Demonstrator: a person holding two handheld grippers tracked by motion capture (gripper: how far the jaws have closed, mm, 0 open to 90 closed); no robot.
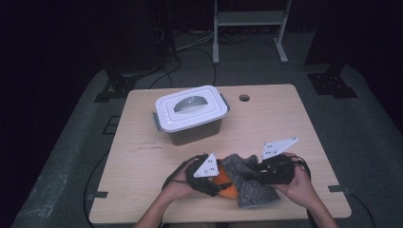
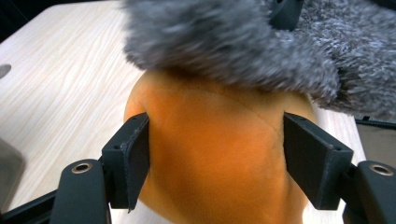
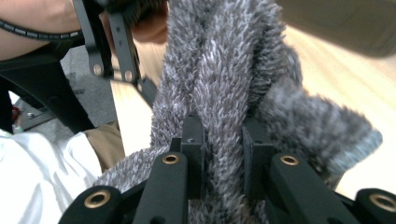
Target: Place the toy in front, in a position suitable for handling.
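An orange soft rounded thing (image 2: pixel 215 140) lies near the table's front edge, partly covered by a grey fuzzy cloth (image 2: pixel 243 42). My left gripper (image 2: pixel 215 154) has a jaw on each side of the orange thing, and both pads press into its sides. From above, the left gripper (image 1: pixel 222 183) points right at the orange thing (image 1: pixel 227 192). My right gripper (image 3: pixel 223 149) is shut on a bunched fold of the grey cloth (image 3: pixel 224 84). In the high view the right gripper (image 1: pixel 251 175) reaches in from the right over the cloth (image 1: pixel 254 190).
A white-lidded storage box (image 1: pixel 190 114) with a grey handle stands at the back left of the wooden table (image 1: pixel 280 123). A round hole (image 1: pixel 244 98) sits near the far edge. Both hands rest at the front edge.
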